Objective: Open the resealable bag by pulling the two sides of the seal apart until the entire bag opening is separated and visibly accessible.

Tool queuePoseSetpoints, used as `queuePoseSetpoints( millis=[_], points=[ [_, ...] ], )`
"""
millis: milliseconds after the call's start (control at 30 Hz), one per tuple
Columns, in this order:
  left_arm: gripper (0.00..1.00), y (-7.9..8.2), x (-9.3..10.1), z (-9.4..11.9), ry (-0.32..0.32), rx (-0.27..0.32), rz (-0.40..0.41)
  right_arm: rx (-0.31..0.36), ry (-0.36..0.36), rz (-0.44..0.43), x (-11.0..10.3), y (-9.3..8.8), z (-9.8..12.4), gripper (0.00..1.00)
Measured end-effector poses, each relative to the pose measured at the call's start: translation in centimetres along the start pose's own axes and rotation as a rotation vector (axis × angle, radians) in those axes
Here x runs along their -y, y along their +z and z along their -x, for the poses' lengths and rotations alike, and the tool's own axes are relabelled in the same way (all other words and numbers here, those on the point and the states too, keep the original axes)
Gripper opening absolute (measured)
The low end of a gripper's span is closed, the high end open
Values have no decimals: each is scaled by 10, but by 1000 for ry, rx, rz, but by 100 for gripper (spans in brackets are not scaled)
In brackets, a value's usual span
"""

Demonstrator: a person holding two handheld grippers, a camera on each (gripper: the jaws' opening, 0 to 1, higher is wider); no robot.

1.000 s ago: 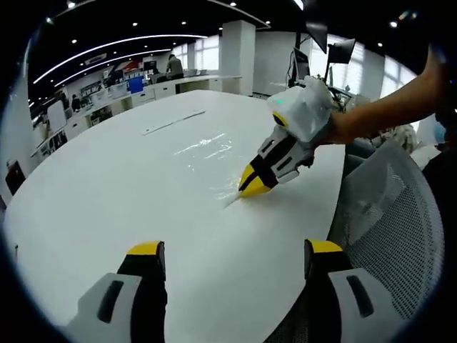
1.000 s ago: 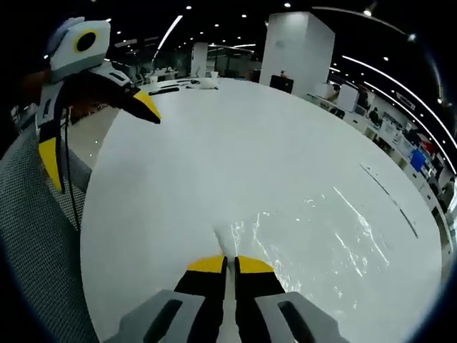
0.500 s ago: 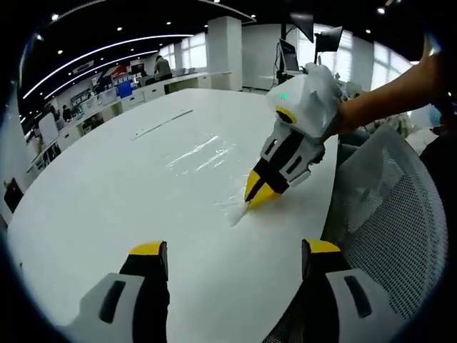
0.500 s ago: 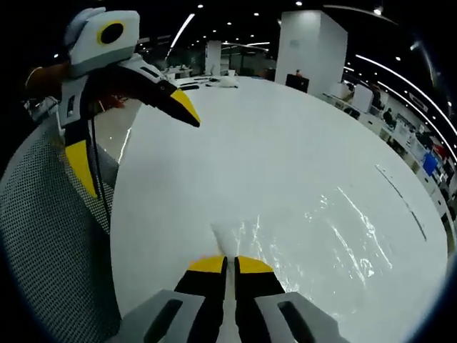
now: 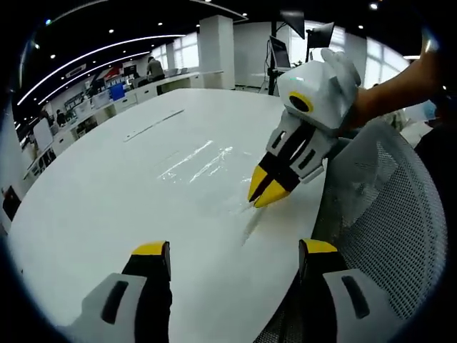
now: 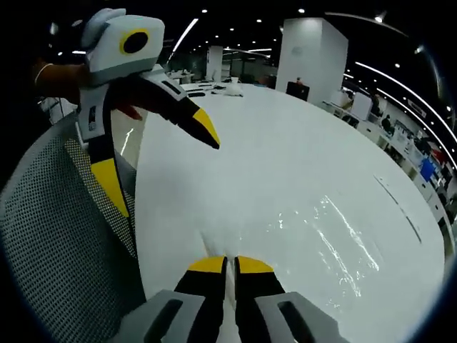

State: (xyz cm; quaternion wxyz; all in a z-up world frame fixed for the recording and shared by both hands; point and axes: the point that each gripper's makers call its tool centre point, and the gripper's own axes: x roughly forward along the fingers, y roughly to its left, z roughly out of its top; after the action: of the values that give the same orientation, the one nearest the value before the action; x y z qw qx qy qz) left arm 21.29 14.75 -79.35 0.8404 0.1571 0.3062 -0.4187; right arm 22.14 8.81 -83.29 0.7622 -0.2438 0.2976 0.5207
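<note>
Clear, glossy resealable plastic bag [image 5: 203, 158] lies flat on the large white oval table [image 5: 93, 193] — its near corner is pinched in the yellow tips of the right gripper [image 5: 265, 191], jaws pressed together on the film. In the right gripper view the bag [image 6: 335, 243] spreads forward and right from those tips [image 6: 223, 266]. Left gripper [image 5: 232, 251] has jaws wide apart, holding nothing — bag lies ahead of them. Grey mesh chair back [image 5: 385, 214] sits at the table edge.
</note>
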Motion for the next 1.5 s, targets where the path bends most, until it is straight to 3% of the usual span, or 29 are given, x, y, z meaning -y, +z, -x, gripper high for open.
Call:
queuePoseSetpoints(
  millis=[467, 600, 767, 1067, 1500],
  points=[
    [67, 4, 10, -5, -27, 0, -39, 18, 20, -2, -25, 5, 10, 0],
    [62, 12, 15, -5, -44, 38, -45, 15, 24, 15, -28, 6, 12, 0],
    [57, 15, 20, -8, -51, 43, -70, 21, 21, 14, -29, 9, 14, 0],
    [44, 15, 19, -13, -38, 13, -183, 19, 20, 38, -31, 13, 15, 0],
    [33, 15, 23, -18, -49, -21, -309, 24, 20, 42, -35, 16, 18, 0]
  ],
)
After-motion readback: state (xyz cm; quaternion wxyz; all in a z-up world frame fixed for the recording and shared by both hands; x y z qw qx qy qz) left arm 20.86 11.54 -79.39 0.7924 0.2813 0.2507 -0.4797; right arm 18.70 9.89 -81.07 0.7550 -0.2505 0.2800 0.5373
